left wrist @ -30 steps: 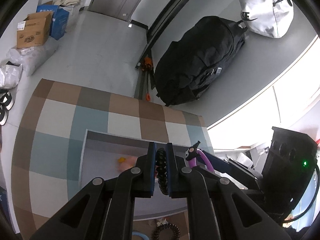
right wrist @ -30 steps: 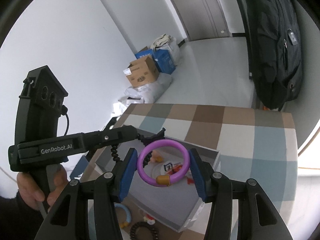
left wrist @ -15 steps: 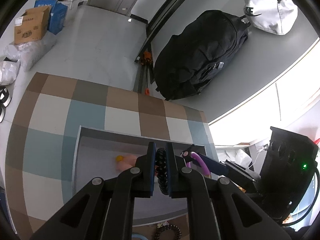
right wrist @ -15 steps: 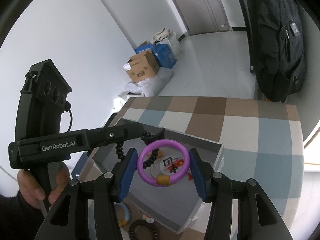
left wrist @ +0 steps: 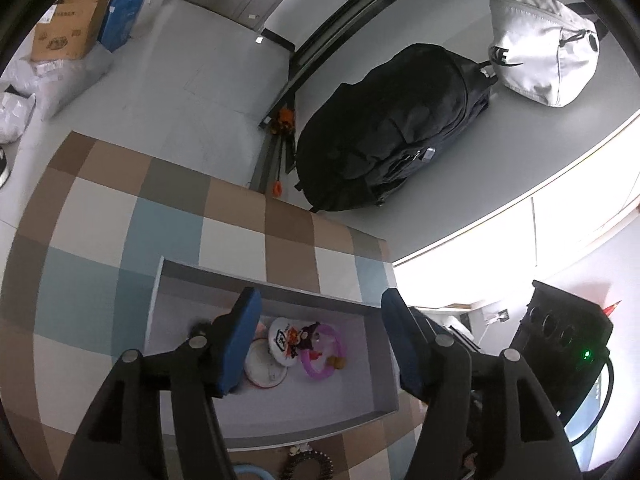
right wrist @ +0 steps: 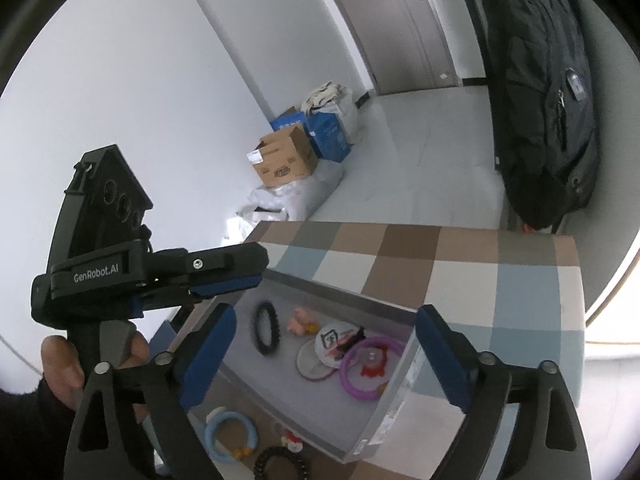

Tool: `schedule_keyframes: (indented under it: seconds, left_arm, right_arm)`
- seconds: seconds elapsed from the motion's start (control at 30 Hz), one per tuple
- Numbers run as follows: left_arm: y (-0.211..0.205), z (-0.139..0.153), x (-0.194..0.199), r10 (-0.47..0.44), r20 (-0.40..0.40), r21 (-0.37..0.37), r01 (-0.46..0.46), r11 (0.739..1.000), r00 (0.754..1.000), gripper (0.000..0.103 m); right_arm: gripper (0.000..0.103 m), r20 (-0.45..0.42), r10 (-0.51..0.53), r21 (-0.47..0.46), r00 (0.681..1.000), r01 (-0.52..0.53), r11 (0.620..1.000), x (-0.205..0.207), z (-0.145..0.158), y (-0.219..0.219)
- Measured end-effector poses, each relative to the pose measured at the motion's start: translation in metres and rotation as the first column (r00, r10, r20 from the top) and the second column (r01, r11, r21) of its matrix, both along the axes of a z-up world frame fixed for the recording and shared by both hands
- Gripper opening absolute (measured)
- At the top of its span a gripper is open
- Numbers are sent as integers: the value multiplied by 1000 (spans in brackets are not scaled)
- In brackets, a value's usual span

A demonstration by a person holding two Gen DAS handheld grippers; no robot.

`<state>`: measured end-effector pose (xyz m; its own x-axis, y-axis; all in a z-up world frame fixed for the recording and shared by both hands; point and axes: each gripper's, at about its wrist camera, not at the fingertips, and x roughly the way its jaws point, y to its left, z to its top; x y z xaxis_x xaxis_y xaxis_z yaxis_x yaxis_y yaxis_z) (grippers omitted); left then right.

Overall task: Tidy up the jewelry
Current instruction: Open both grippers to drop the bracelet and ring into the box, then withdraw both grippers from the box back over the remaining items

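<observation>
A grey tray sits on the checked tablecloth. A purple bracelet lies in it beside round white badges and a pink charm. A black bead bracelet is at the tray's left end, below my left gripper. Over the tray, my left gripper has its jaws opening with nothing between them. My right gripper is opening wide above the tray's near side, also with nothing in it.
In front of the tray lie a light blue ring, a second black bead bracelet and a small charm. A black backpack, a white bag and cardboard boxes are on the floor past the table edge.
Both grippers have opened. The black bead bracelet has left the left gripper and the purple bracelet has left the right one; both are now down in the tray.
</observation>
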<state>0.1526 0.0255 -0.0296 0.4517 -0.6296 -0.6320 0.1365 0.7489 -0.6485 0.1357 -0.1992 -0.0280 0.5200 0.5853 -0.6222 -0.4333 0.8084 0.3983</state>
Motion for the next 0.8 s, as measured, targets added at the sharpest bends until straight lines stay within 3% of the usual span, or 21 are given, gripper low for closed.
schedule_keyframes:
  seconds: [0.3,0.67,0.73,0.8]
  left_arm:
    - [-5,4,-14,33,32,150,-38,988,999,58]
    - [-20,16,-53,51,125,338,-90,937,991,59]
    - [-21,17,-61,60,139,366,-107,924,988,70]
    - [-21,17,-72,71,161,386,-129,914,984,74]
  right_arm:
    - [103,15,-37,4,999,37,999,-6,4,-6]
    - [103,65,-57,-4,996,57,998,-35,9,-10]
    - [103,67,-61,-4,996,62,998,-41,10,-12]
    - [103,75,-70,-5,995,70,998,-49,11,-14]
